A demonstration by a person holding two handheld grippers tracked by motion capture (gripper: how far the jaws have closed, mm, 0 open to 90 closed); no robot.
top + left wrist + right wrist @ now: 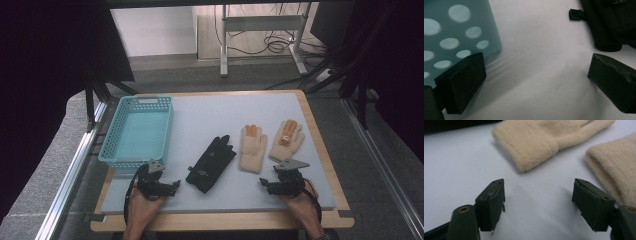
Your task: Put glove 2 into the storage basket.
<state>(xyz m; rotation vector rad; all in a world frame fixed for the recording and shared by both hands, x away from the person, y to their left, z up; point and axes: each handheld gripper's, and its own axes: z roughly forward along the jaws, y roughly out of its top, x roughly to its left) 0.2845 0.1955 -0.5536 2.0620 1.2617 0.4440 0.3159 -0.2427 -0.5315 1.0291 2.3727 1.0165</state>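
Observation:
A black glove (pixel 211 164) lies at the middle of the pale mat, and its cuff shows in the left gripper view (pixel 609 25). Two cream gloves with orange fingertips lie to its right, one (pixel 252 147) beside the other (pixel 287 140). My left gripper (pixel 159 181) rests low on the mat between the teal basket's near corner and the black glove's cuff, open and holding nothing (pixel 536 82). My right gripper (pixel 282 181) sits just short of the cream gloves' cuffs, jaws open over bare mat (pixel 539 202). One cuff (pixel 536 142) lies ahead of it, the other (pixel 616 165) at its right.
A teal perforated basket (pixel 136 131) stands at the mat's left side with nothing in it; its wall (pixel 454 37) is close to my left jaw. The pale mat (pixel 210 115) covers a wooden table. Metal rails run along both sides, and a desk frame with cables stands beyond.

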